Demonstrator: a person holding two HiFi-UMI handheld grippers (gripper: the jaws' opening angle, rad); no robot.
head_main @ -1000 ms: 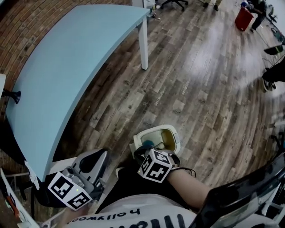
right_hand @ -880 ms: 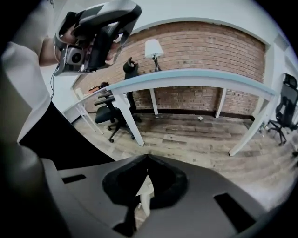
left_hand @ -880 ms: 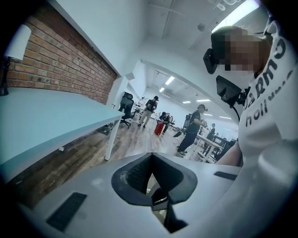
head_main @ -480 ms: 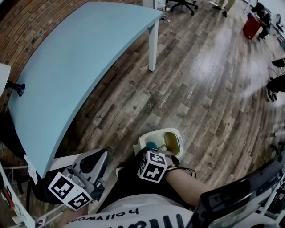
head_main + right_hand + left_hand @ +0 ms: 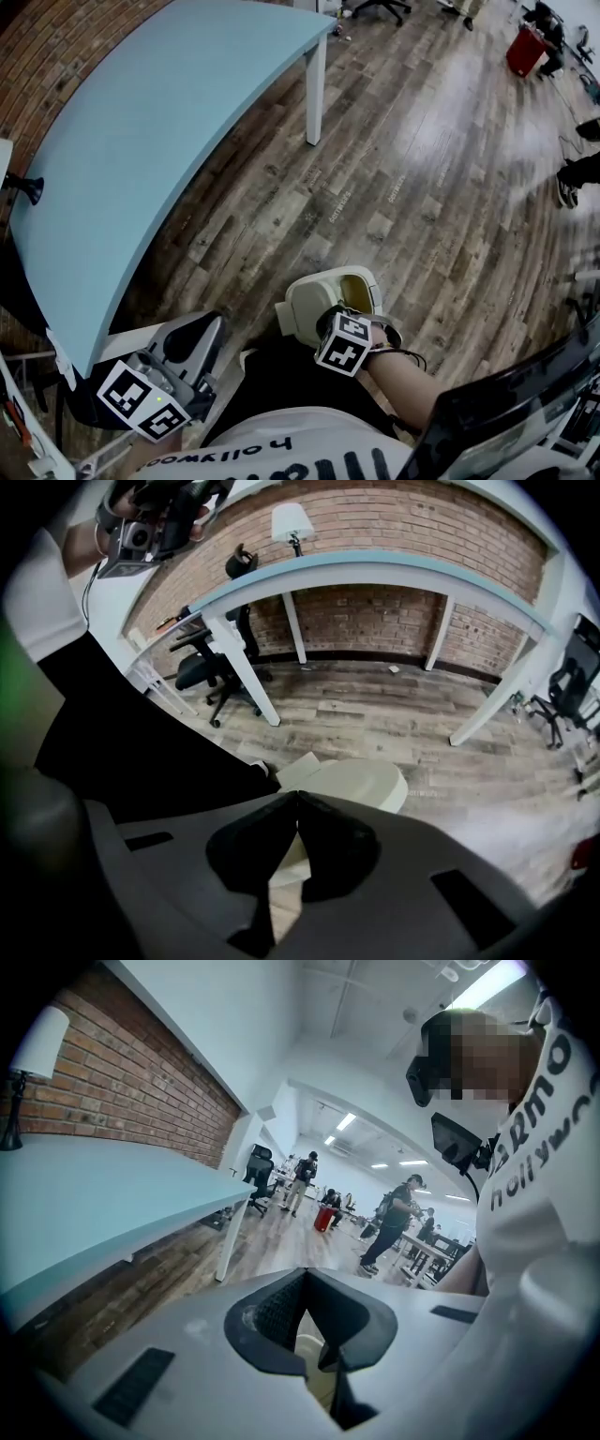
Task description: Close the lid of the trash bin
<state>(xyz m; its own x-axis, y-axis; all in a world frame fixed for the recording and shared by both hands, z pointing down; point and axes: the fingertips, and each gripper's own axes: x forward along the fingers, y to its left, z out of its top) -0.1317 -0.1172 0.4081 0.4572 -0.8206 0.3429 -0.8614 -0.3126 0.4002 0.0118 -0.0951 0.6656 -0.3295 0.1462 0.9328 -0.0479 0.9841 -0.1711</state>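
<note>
1. Trash bin (image 5: pixel 367 287): cream, low and rounded. It stands on the wooden floor (image 5: pixel 422 187) just in front of the person's knees, well clear of the table.
2. Lid (image 5: pixel 305 305): cream and attached to the bin. It is tilted over the left part of the opening, not fully down. In the head view, yellowish interior shows on the bin's right side. In the right gripper view it appears as a pale oval surface (image 5: pixel 361 780) just beyond the jaws.
3. Right gripper (image 5: pixel 325 319): marker cube up, pointing down at the bin. The jaws are pressed together at the tips (image 5: pixel 298 794) with nothing between them. The tips sit at the lid's near edge, but contact cannot be made out.
4. Left gripper (image 5: pixel 211 328): held low at the person's left, well apart from the bin. The jaws meet at the tips (image 5: pixel 305 1274) and are empty.
5. Table (image 5: pixel 141 141): light blue top, white leg (image 5: pixel 316 89). It stands to the left along the brick wall (image 5: pixel 47 66).
6. Lamp (image 5: pixel 292 522): white shade, standing on the table.
7. Office chair (image 5: pixel 202 672): dark, beside the table.
8. Red container (image 5: pixel 525 47): on the floor at far right.
9. People (image 5: pixel 403 1213): standing in the background of the room.
</note>
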